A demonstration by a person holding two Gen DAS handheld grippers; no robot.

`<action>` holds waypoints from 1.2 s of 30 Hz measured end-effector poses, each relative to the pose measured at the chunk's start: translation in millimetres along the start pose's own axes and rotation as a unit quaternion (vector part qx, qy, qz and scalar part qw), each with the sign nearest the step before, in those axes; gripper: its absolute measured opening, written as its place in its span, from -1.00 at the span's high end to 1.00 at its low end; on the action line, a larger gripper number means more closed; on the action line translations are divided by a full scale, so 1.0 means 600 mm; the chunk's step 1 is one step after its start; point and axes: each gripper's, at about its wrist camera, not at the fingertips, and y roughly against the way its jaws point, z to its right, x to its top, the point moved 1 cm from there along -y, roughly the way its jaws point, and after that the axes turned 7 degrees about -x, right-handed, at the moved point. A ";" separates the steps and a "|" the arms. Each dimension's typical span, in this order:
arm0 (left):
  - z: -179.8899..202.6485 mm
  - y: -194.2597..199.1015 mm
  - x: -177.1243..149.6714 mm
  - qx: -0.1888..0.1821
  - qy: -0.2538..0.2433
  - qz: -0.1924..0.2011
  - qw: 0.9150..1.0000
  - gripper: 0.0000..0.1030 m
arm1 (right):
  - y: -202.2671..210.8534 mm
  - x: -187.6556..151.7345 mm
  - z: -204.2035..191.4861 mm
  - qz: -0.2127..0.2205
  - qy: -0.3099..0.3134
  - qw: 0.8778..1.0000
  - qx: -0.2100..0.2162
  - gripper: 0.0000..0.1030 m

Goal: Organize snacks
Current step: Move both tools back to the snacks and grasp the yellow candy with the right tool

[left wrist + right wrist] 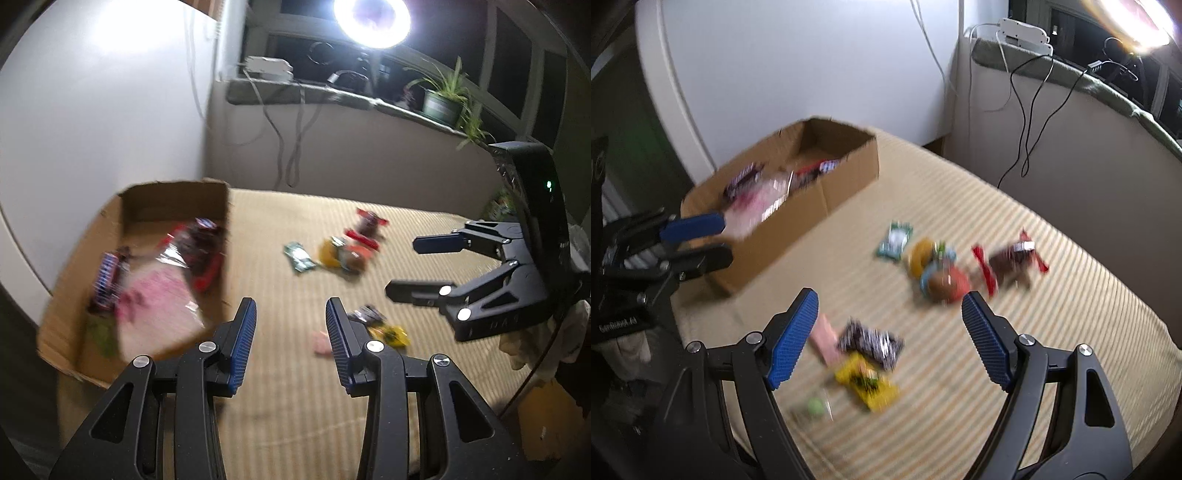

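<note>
While snacks (868,354) on the bedcover (1052,332): left gripper (291,325) and right gripper (890,314) spread, empty.

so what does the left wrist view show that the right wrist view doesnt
Only the left wrist view shows the potted plant on the window ledge and the whole ring light.

Only the right wrist view shows a small green piece near the yellow packet, and the box's outer side wall.

Both show the cardboard box with snacks inside, the striped cloth, the small green packet, the red wrapped snack, and the left gripper and right gripper, each open and empty.
</note>
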 end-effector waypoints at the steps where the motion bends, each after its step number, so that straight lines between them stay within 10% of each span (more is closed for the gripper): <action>1: 0.006 -0.005 -0.005 -0.006 -0.001 -0.004 1.000 0.27 | 0.000 -0.011 0.000 -0.003 0.005 1.000 0.000 -0.61; 13: 0.099 -0.053 -0.094 -0.076 -0.014 -0.071 0.994 0.27 | -0.034 -0.096 -0.002 -0.053 0.033 0.997 0.037 -0.08; 36: 0.116 -0.096 -0.109 -0.056 -0.052 -0.070 0.995 0.59 | -0.060 -0.101 -0.023 -0.076 0.067 0.994 0.040 0.51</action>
